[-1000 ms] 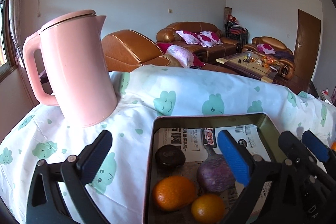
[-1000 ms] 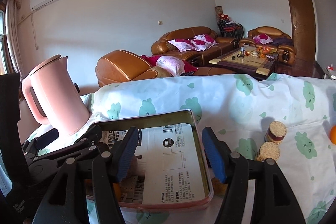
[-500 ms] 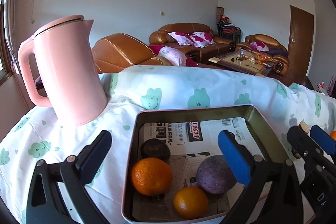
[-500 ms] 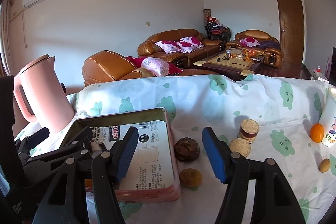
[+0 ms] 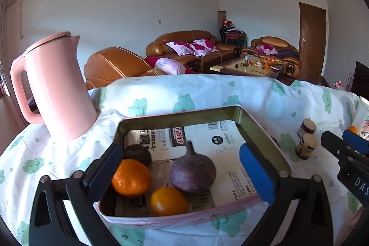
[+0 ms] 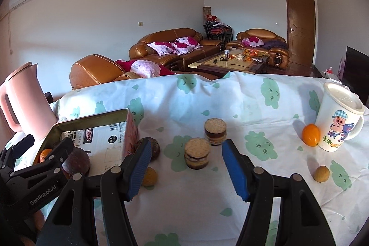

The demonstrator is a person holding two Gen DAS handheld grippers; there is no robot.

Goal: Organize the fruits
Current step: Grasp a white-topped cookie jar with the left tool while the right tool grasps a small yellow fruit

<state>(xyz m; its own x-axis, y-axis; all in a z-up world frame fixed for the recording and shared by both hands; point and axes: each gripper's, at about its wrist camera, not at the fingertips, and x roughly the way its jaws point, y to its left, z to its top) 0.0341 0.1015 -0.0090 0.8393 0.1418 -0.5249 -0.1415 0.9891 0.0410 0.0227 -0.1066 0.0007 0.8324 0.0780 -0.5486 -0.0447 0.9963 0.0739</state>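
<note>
A paper-lined metal tin holds two oranges, a purple round fruit and a dark fruit. My left gripper hovers open over the tin's near side with nothing pinched. My right gripper is open above the cloth to the right of the tin. Loose fruit lies there: a dark brown one against the tin's wall, a yellow-brown one by my left finger, an orange and a small tan fruit far right.
A pink kettle stands left of the tin. Two cork-topped jars sit just beyond my right gripper's jaws. A white cartoon mug stands beside the orange at the right. The table's far edge drops off toward brown sofas.
Both views have swung to the right. In the right wrist view the tin slid to the left, and the jars, loose fruit and mug came into sight. Both grippers kept the same width.
</note>
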